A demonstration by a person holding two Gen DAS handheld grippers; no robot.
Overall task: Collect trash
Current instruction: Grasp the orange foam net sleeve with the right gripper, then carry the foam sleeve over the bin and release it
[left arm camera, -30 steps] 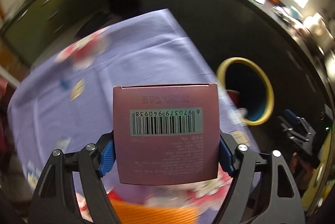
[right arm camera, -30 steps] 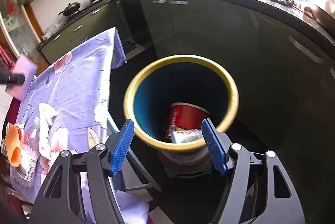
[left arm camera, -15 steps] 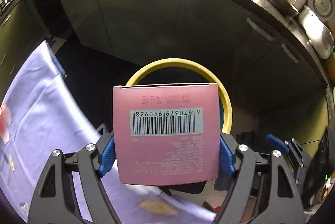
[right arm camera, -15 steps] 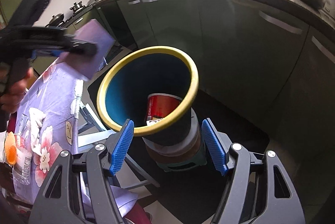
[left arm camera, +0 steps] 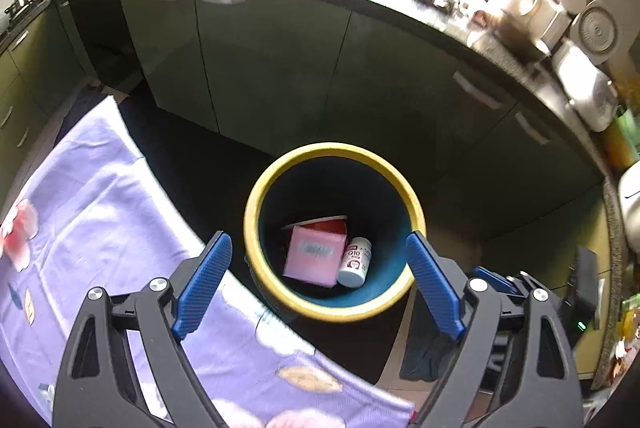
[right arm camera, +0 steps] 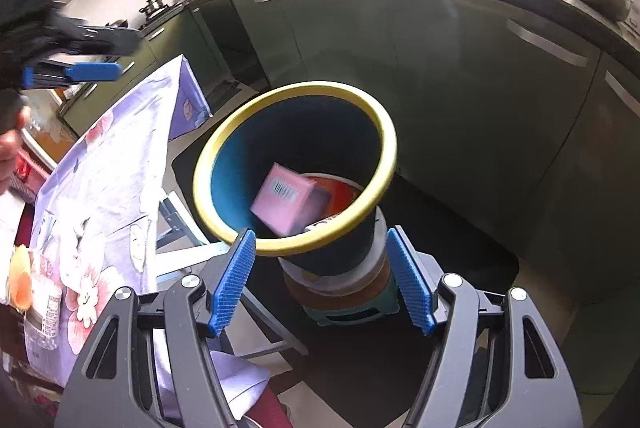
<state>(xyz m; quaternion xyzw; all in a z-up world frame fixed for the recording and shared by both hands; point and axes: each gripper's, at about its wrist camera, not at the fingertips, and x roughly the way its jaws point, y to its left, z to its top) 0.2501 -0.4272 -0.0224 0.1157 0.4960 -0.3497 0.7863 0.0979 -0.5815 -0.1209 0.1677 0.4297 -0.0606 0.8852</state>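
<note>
The bin [left arm camera: 416,212] is dark blue inside with a yellow rim and stands on the floor beside the table. A pink box [left arm camera: 312,257] with a barcode lies inside it, next to a small white bottle [left arm camera: 354,261] and a red cup [left arm camera: 326,224]. My left gripper [left arm camera: 319,285] is open and empty, right above the bin. In the right wrist view the pink box [right arm camera: 285,197] is blurred inside the bin [right arm camera: 212,156]. My right gripper [right arm camera: 323,279] is open and empty, low beside the bin. The left gripper [right arm camera: 74,71] shows at upper left there.
A table with a purple flowered cloth [left arm camera: 100,228] lies left of the bin. On the cloth [right arm camera: 104,164] lie a clear plastic bottle [right arm camera: 42,308] and an orange piece [right arm camera: 19,282]. Green kitchen cabinets [left arm camera: 280,60] and a cluttered counter run behind. The bin stands on a stool [right arm camera: 352,308].
My left gripper swung from the table to above the bin, opened and let go of the pink box. The box is now in the bin. The right gripper stayed near the bin.
</note>
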